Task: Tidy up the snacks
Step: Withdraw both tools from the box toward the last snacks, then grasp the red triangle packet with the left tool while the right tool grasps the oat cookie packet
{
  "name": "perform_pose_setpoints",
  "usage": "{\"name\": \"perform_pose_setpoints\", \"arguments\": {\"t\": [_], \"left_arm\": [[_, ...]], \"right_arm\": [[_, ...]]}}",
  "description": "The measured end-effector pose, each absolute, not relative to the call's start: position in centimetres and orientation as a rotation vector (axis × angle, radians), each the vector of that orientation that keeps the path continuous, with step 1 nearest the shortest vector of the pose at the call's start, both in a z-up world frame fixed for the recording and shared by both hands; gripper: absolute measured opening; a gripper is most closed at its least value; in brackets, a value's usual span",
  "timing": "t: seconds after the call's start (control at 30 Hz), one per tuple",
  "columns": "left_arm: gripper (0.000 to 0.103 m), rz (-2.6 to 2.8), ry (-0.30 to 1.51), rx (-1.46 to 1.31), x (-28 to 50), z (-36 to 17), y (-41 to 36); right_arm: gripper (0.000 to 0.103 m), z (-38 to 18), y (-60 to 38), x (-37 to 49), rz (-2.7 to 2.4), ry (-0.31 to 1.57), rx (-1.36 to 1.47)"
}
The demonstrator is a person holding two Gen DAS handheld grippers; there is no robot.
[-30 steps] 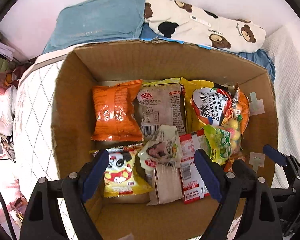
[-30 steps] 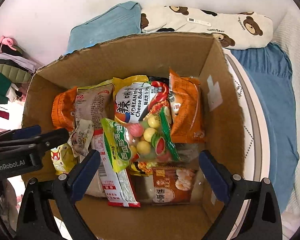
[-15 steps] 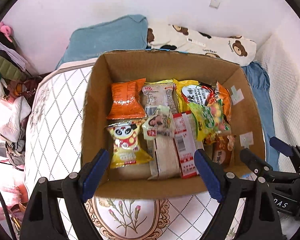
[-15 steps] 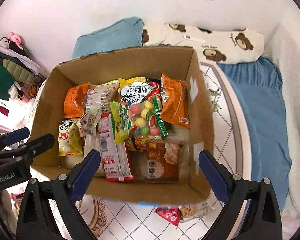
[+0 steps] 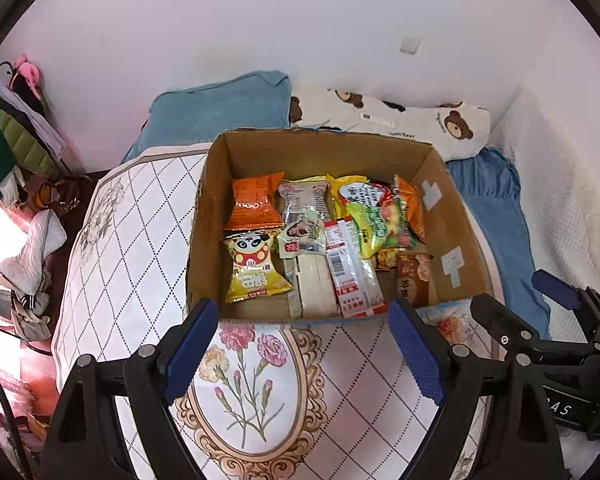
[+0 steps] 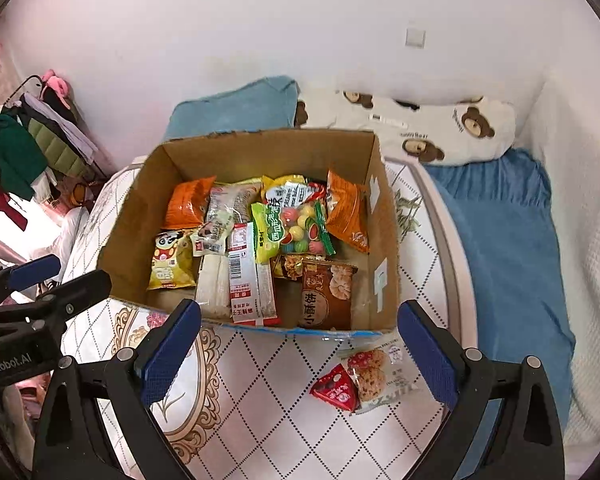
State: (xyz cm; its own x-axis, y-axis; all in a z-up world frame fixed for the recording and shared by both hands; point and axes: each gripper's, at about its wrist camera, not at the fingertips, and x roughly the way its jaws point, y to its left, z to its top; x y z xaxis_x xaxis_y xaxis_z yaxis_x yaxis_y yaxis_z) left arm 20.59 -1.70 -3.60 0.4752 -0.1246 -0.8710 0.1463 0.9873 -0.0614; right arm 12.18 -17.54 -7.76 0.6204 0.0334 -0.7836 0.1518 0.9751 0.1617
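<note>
A cardboard box (image 5: 208, 220) (image 6: 384, 216) sits on a patterned bed, filled with several snack packets: an orange bag (image 5: 254, 202), a yellow panda bag (image 5: 250, 266) (image 6: 170, 258), a red-and-white packet (image 5: 348, 268) (image 6: 246, 276), a green candy-ball bag (image 6: 292, 228) and a brown packet (image 6: 326, 294). A clear cookie packet with a red end (image 6: 362, 376) lies on the mattress outside the box's near right corner. My left gripper (image 5: 304, 354) and my right gripper (image 6: 298, 354) both hang open and empty above the mattress, short of the box's near wall.
Behind the box lie a blue pillow (image 5: 220, 114) and a bear-print pillow (image 5: 400, 120). A blue blanket (image 6: 504, 248) covers the bed's right side. Clothes hang at the far left (image 6: 24, 148). The white wall closes the back.
Both grippers pulled back and rose from over the box interior; the whole box and the mattress in front now show, and the cookie packet outside the box has come into view.
</note>
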Motion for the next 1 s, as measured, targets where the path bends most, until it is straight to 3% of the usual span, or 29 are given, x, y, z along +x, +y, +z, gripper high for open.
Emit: {"name": "perform_pose_setpoints", "arguments": {"t": [0.23, 0.3, 0.33, 0.37, 0.67, 0.87, 1.0], "left_arm": [[0.087, -0.170, 1.049, 0.019, 17.3, -3.7, -2.6], [0.087, -0.170, 1.062, 0.038, 16.8, -4.8, -3.8], [0.087, -0.171, 1.078, 0.046, 16.7, -5.6, -4.4], [0.087, -0.178, 1.096, 0.047, 16.6, -6.3, -5.2], [0.087, -0.342, 1.388, 0.102, 18.3, -17.7, -16.4], [0.086, -0.337, 1.479, 0.085, 20.3, -22.9, -20.4], [0.050, -0.334, 1.481, 0.123, 20.3, -24.2, -21.1]], "right_arm": [[0.100, -8.3, -19.4, 8.3, -0.002, 0.867, 0.344], [0.091, -9.4, -20.8, 7.4, -0.001, 0.868, 0.388], [0.077, -10.1, -21.5, 7.3, -0.011, 0.881, 0.398], [0.071, -11.0, -22.4, 7.2, -0.022, 0.904, 0.415], [0.068, -18.8, -30.8, 5.3, -0.140, 1.027, 0.555], [0.063, -22.3, -33.5, 3.5, -0.178, 1.049, 0.576], [0.063, -23.1, -34.3, 3.4, -0.169, 1.048, 0.584]]}}
